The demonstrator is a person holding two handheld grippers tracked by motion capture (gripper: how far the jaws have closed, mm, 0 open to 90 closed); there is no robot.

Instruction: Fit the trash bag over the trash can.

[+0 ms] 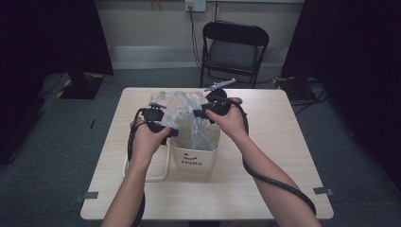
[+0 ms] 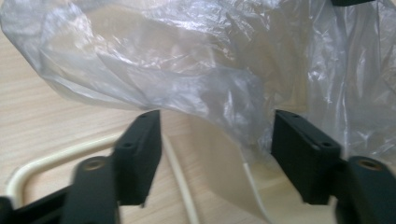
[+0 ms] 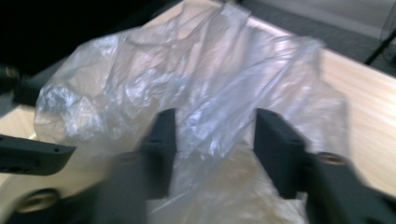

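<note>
Even light, blurred right gripper view

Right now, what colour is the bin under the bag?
Cream, with a dark "Hello" and smile printed on its front; the bin shows best in the high view.

A recording studio-like room: black curtains (image 1: 42,38), a folding chair (image 1: 235,47), taped-down wooden table (image 1: 265,156).

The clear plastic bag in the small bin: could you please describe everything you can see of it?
The clear plastic bag is thin, see-through, crinkled film with glossy creases. It stands in the cream bin on the table, billowing loosely above the rim and spilling over it. The left hand-held gripper is at its left edge and the right hand-held gripper at its top, both with open jaws.
</note>
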